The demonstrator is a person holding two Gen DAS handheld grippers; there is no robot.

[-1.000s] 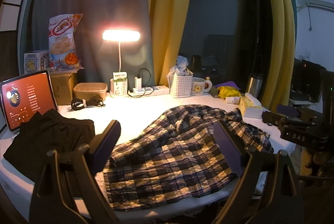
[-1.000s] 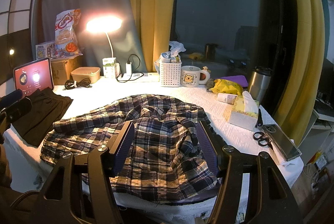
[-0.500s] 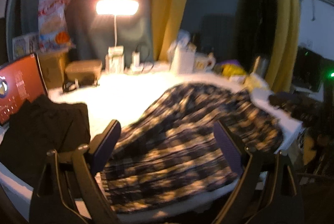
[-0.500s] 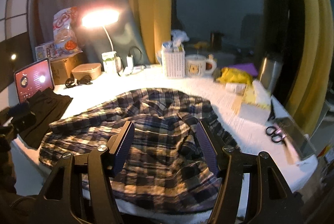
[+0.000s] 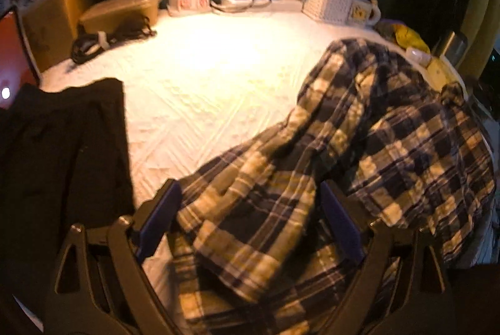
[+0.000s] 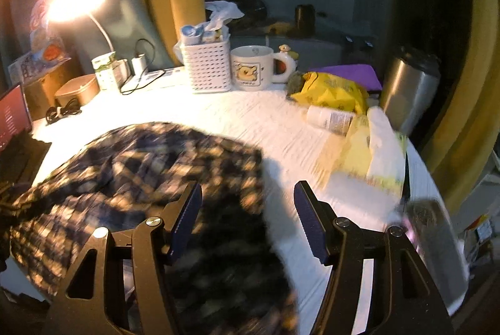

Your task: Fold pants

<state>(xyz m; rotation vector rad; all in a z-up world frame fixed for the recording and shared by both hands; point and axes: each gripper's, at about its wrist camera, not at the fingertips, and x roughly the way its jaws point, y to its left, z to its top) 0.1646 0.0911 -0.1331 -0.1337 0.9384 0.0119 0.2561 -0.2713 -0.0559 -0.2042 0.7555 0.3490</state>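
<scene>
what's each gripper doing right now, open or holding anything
Left gripper: open, jaws wide over the plaid pants, not clamped on them.
Right gripper: open, holding nothing, at the right edge of the pants.

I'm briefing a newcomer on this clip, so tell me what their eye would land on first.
The rumpled plaid pants dominate, sprawled over the white table cover, with the open left gripper poised over their near end. Next comes the glowing desk lamp at the back left, then the bear mug beside the white basket. A dark garment lies at the left edge.
</scene>
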